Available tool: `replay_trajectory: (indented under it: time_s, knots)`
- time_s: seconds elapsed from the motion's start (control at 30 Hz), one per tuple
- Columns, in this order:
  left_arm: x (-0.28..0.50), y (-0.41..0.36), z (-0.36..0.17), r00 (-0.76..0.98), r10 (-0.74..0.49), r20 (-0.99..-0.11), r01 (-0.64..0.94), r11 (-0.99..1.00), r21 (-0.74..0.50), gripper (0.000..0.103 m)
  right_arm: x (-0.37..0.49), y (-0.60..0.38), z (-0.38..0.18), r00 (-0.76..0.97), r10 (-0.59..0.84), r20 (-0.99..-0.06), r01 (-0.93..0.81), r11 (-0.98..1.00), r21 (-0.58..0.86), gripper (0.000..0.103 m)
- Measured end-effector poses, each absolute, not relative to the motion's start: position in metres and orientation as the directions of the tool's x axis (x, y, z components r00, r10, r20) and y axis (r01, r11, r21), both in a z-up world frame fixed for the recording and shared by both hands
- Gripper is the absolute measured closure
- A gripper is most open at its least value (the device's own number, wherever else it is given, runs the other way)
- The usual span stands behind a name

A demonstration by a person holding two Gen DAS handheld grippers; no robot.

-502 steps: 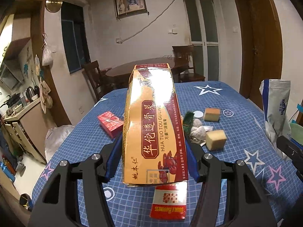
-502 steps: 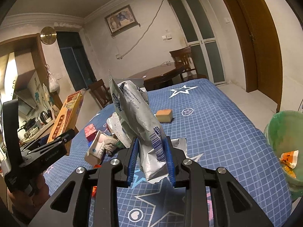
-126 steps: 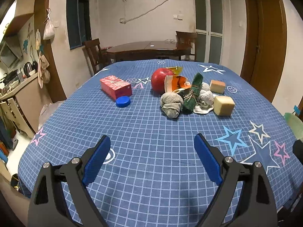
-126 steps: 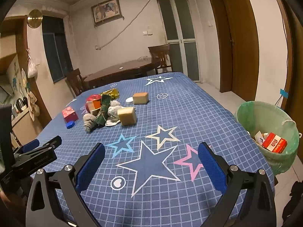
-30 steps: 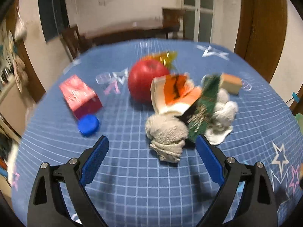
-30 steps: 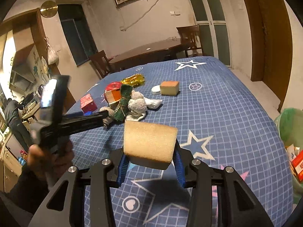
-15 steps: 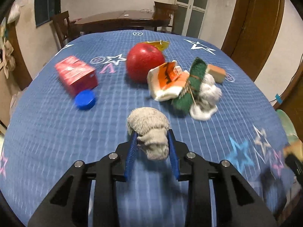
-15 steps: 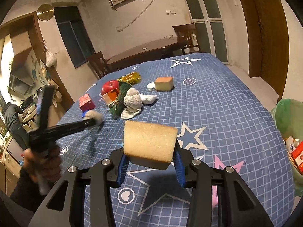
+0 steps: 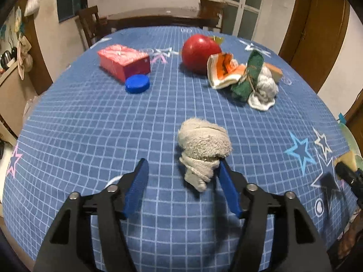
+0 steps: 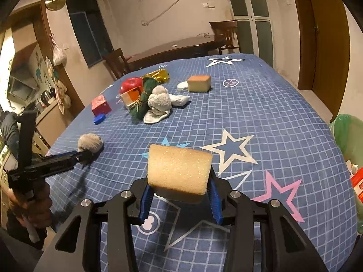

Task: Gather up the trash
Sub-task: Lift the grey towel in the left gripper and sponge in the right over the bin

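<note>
A balled grey-beige sock (image 9: 204, 140) lies on the blue star tablecloth (image 9: 90, 124) between the fingers of my left gripper (image 9: 181, 162). The jaws are opening: the sock leans on the right finger, and the left pad stands well apart from it. The right wrist view shows that sock (image 10: 89, 142) at the tip of the left gripper (image 10: 84, 155), held by a hand at the left edge. My right gripper (image 10: 179, 188) is shut on a tan sponge block (image 10: 179, 170), held above the cloth.
Further back lie a red apple (image 9: 199, 53), a red box (image 9: 123, 62), a blue cap (image 9: 137, 86), an orange-white wrapper (image 9: 223, 70), a green cloth (image 9: 248, 77) and pale socks (image 9: 264, 93). A second sponge (image 10: 199, 83) sits beyond. A green-lined bin (image 10: 347, 131) stands off the table's right edge.
My left gripper closed on the sock, drew it away from the pile toward the near edge, and has now spread its jaws. The right gripper keeps the sponge, almost unmoved.
</note>
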State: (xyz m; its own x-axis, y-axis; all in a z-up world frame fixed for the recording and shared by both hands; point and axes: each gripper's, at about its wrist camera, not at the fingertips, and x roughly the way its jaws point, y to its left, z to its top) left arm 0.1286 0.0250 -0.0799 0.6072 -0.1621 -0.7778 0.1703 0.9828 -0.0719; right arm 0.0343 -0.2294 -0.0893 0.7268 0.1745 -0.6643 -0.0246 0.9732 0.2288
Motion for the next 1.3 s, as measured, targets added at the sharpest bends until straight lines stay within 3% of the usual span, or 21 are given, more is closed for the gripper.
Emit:
replay_trajectory:
  time_s: [0.23,0.3,0.33,0.4,0.43,0.5,0.57,0.67,0.93,1.3]
  knots:
    - [0.146,0.01,-0.081,0.618,-0.142,-0.773,0.18,0.983,-0.037,0.036,0.053,-0.219,-0.108,0.673,0.125,-0.729,-0.001,0.986,0.168,0.058]
    - [0.152,0.005,-0.085,0.611,-0.139,-0.78,0.188,0.982,-0.028,0.036,0.055,-0.217,-0.108,0.671,0.112,-0.733,0.005,0.988,0.156,0.051]
    - [0.155,0.003,-0.086,0.607,-0.139,-0.782,0.189,0.982,-0.028,0.036,0.057,-0.215,-0.108,0.669,0.101,-0.736,0.011,0.989,0.146,0.041]
    - [0.16,0.001,-0.086,0.609,-0.143,-0.78,0.196,0.98,-0.027,0.04,0.058,-0.213,-0.108,0.667,0.083,-0.74,0.021,0.991,0.129,0.037]
    - [0.162,0.0,-0.088,0.601,-0.15,-0.785,0.201,0.979,-0.033,0.043,0.058,-0.213,-0.109,0.664,0.081,-0.743,0.02,0.992,0.127,0.037]
    - [0.165,-0.001,-0.09,0.585,-0.17,-0.793,0.217,0.975,-0.049,0.06,0.058,-0.212,-0.109,0.666,0.075,-0.743,0.02,0.993,0.117,0.038]
    - [0.165,-0.003,-0.09,0.592,-0.172,-0.788,0.222,0.974,-0.046,0.065,0.057,-0.212,-0.109,0.672,0.075,-0.737,0.017,0.993,0.116,0.054]
    - [0.157,-0.006,-0.087,0.607,-0.143,-0.782,0.202,0.979,-0.022,0.073,0.053,-0.216,-0.107,0.685,0.102,-0.721,0.012,0.988,0.151,0.058]
    - [0.133,-0.035,-0.037,0.717,-0.126,-0.685,0.204,0.978,0.034,0.074,0.033,-0.226,-0.068,0.778,0.078,-0.623,0.012,0.99,0.139,0.059]
    - [0.113,-0.142,0.002,0.778,-0.242,-0.579,0.368,0.923,0.108,0.074,-0.001,-0.285,-0.008,0.851,-0.087,-0.517,0.134,0.99,0.054,0.059]
